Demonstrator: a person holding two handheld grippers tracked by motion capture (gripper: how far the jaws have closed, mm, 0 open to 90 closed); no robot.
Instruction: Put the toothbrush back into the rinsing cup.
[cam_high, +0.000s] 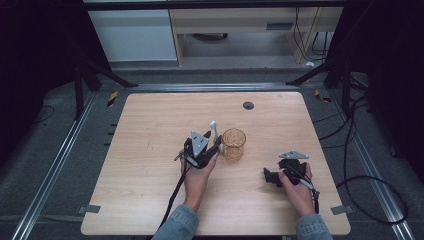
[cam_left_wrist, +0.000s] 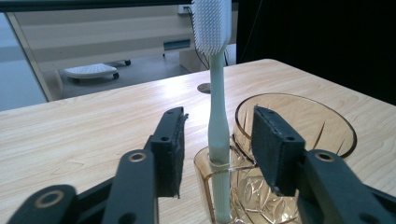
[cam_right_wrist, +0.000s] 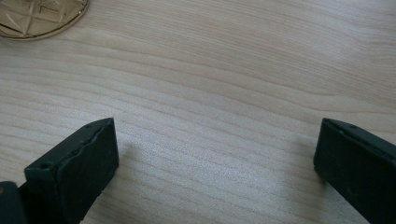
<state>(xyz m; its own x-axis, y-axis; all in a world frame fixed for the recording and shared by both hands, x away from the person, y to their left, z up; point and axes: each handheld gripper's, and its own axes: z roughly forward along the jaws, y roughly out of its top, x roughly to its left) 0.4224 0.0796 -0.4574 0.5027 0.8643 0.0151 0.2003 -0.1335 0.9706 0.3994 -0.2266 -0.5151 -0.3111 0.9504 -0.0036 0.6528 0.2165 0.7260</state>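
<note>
An amber cut-glass cup (cam_high: 234, 144) stands near the middle of the table. A pale toothbrush (cam_left_wrist: 218, 116) stands upright in a small holder at the cup's (cam_left_wrist: 299, 126) near side, bristles at the top (cam_high: 213, 124). My left gripper (cam_high: 204, 150) is just left of the cup. In the left gripper view it (cam_left_wrist: 219, 140) is open, a jaw on each side of the toothbrush handle with gaps showing. My right gripper (cam_high: 270, 176) rests low at the right front. Its jaws (cam_right_wrist: 215, 154) stand wide open over bare wood, with the cup's base (cam_right_wrist: 37, 18) at the top left.
The wooden table (cam_high: 150, 165) has a round cable grommet (cam_high: 248, 105) near its far edge. Cables trail from both grippers toward the front. Black frame legs and floor cables lie beyond the table's sides.
</note>
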